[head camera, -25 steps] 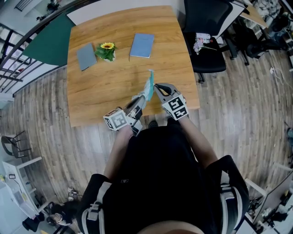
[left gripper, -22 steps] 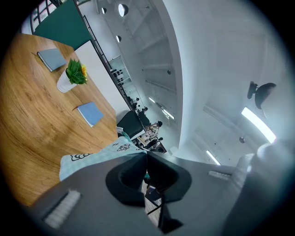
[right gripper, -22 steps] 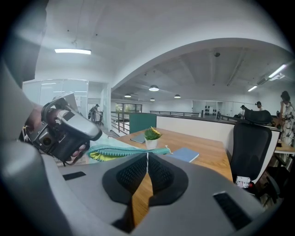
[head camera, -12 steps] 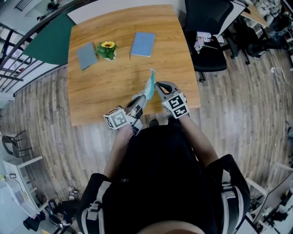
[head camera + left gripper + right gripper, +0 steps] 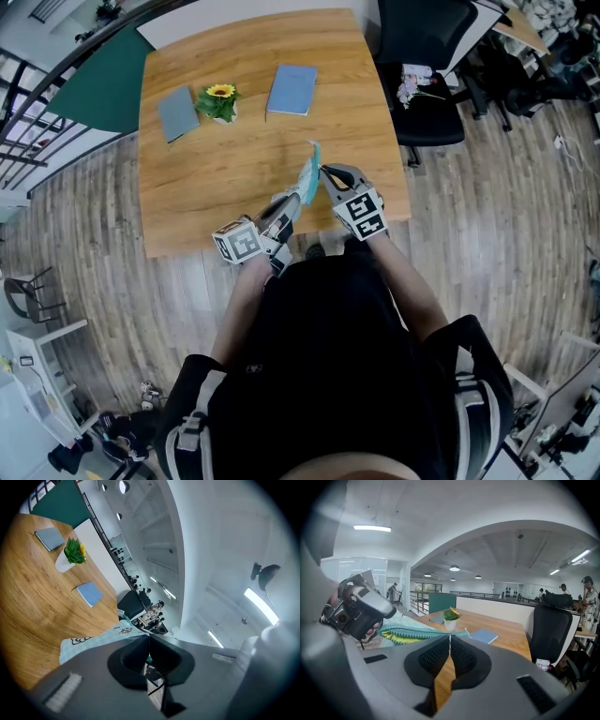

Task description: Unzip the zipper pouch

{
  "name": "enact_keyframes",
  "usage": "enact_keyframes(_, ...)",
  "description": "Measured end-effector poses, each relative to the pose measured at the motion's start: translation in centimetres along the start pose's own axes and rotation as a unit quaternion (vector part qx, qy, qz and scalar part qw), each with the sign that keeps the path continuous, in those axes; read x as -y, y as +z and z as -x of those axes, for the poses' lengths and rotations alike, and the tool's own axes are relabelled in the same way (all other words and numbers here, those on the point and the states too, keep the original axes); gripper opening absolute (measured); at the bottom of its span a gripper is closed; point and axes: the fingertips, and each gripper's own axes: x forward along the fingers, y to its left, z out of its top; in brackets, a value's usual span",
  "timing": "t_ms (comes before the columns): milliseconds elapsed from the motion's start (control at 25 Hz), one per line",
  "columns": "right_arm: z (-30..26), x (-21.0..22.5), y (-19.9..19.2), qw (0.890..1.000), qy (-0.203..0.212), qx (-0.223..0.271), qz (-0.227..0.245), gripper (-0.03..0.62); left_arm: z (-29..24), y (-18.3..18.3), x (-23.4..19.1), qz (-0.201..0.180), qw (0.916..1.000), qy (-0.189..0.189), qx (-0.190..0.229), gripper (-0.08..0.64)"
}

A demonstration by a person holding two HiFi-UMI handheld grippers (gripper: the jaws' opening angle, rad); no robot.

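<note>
Now | zipper pouch (image 5: 89,642): print unreadable | left hand-held gripper (image 5: 149,639): clamps pouch

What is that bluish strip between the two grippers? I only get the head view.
Observer: A teal fabric zipper pouch. The right gripper view shows a yellow lining under its zipper edge, so it looks partly open.
Operator: Are the grippers really pinching it?
Observer: Yes. In their own views, the left gripper and the right gripper each have their jaws shut on the pouch's edge.
</note>
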Motion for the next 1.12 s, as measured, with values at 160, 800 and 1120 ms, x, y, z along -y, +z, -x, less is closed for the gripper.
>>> enact_keyframes(160, -0.2, 0.1, -0.3, 1.000, -0.004, 0.003, 0.002, 0.011, -0.1, -0.1, 0.0, 0.002, 1.0000, -0.003, 0.001, 0.003)
enact_keyframes(800, 0.7, 1.2, -1.2, 1.000, -0.017, -0.005, 0.001, 0.011, -0.6, -0.8, 0.5, 0.003, 0.9999, -0.013, -0.005, 0.002)
enact_keyframes(1120, 1.4, 1.8, -1.5, 1.000, -0.027, -0.014, -0.002, 0.011, -0.4, -1.3, 0.7, 0.001, 0.9998, -0.014, -0.011, 0.003)
